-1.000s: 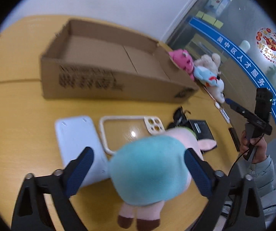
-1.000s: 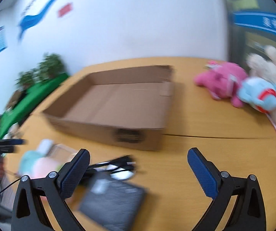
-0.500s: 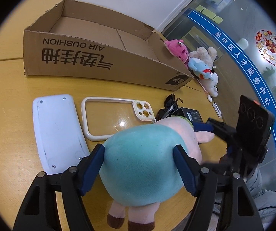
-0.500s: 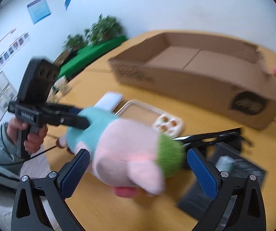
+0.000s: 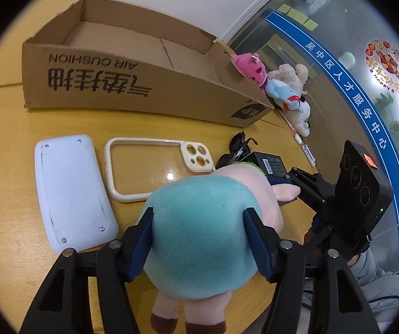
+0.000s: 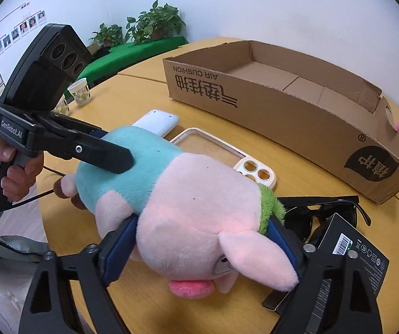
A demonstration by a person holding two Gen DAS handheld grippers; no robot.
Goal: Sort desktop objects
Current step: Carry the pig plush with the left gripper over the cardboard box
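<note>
- the white flat plate (image 5: 71, 192) is lying on the table (image 5: 4, 167) at the left, just beside the cream phone case (image 5: 157, 169).
- your left claw (image 5: 199, 236) is squeezing the teal body of the plush pig (image 5: 199, 222), one blue pad pressing in on each side.
- the pig is lying between your two claws, its feet pointing toward your left claw and its pink head toward your right one; you can't tell whether it is resting on the table or raised off it.
- the cardboard box (image 5: 143, 94) is sitting open-topped on the table beyond the phone case.
- your right claw (image 6: 202, 239) is gripping the pig's pink head (image 6: 205, 222), pads sinking in at either side of it.
- the black sunglasses (image 6: 324, 211) are lying just right of the pig's head, touching the black packet (image 6: 349, 264) with the barcode label.
- a pink plush (image 5: 250, 66), a blue plush (image 5: 281, 94) and a cream plush (image 5: 291, 73) are sitting together past the right end of the box.
</note>
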